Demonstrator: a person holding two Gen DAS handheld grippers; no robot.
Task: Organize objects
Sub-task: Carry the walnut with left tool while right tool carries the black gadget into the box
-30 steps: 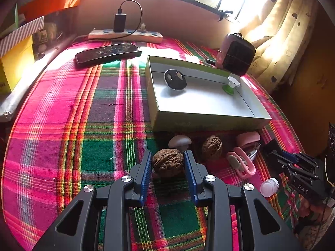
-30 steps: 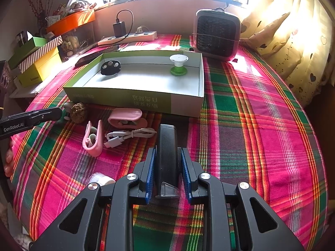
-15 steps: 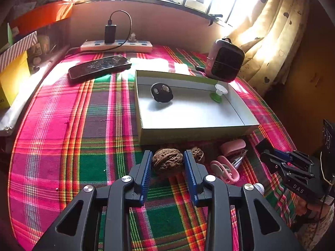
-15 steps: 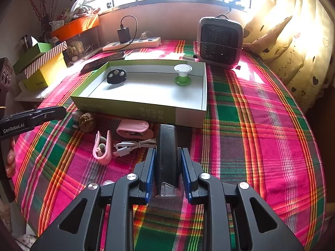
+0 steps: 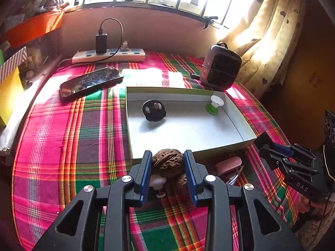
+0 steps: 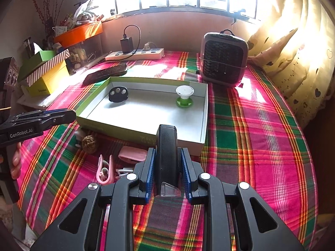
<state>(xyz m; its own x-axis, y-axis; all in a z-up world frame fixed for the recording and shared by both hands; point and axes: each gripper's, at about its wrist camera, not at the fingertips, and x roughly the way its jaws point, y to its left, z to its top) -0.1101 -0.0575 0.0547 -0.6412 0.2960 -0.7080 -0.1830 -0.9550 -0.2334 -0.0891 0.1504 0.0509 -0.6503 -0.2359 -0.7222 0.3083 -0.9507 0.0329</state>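
My left gripper (image 5: 167,152) is shut on a brown walnut (image 5: 167,164), held above the plaid cloth just in front of the near wall of the shallow white box (image 5: 240,125). My right gripper (image 6: 167,150) is shut on a black oblong object (image 6: 166,138), also raised near the box (image 6: 206,113). Inside the box lie a black disc with holes (image 5: 153,110) and a green-and-white spool (image 5: 213,104). On the cloth in front of the box lie a second walnut (image 6: 89,144), a white mushroom-shaped piece (image 5: 158,183), a pink case (image 6: 133,154), a pink clip (image 6: 104,171) and a white cable (image 6: 123,171).
A phone (image 5: 90,81) and a power strip (image 5: 108,55) with a charger lie behind the box. A small heater (image 6: 223,59) stands at the back right. Stacked coloured boxes (image 6: 48,73) line the left edge. A curtain hangs on the right.
Both grippers have risen with their loads. The walnut has left the cloth and now hangs by the box's near wall. The black object is up off the cloth too.
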